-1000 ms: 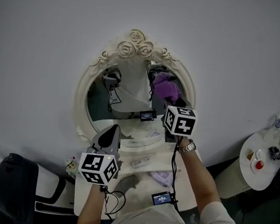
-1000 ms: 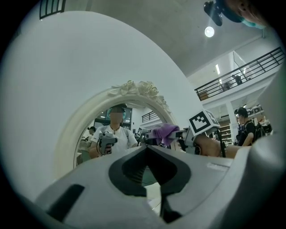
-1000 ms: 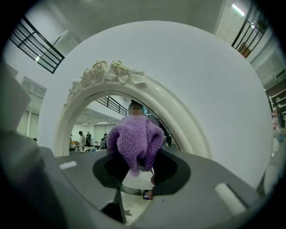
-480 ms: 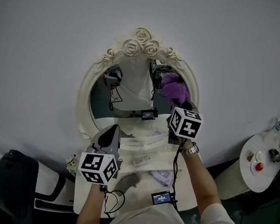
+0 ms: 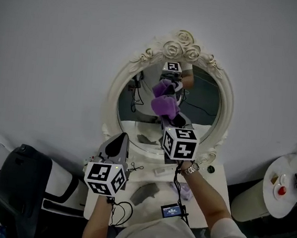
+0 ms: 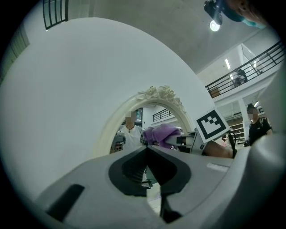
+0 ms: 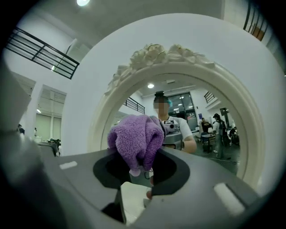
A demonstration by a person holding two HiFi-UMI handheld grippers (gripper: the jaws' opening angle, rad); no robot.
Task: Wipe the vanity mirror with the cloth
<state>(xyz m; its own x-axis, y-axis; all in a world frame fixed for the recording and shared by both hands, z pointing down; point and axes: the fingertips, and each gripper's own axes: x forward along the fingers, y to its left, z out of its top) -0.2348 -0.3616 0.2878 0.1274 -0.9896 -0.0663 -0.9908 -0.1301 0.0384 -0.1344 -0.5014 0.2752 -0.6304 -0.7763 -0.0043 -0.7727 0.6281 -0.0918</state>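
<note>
R tongs [image 5: 167, 119] clenched on purple cloth [image 5: 163, 106], wad bunched at tips so pile meets vanity mirror [image 5: 202, 108] glass, centre-left; looks touching. L tongs [image 5: 115, 145] closed, empty, parked below mirror, prob. clear of wiping.

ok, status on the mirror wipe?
Right gripper shut on purple cloth, up at mirror glass. Left gripper shut, empty, held low. Nothing blocking.

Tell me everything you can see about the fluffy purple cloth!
The cloth is purple and fuzzy, like towelling. It is bunched into a lump, not spread flat. The right gripper has its jaws shut on it, with the bunch sticking out past them. It is held up at the vanity mirror, near the middle of the glass, where its reflection shows.
</note>
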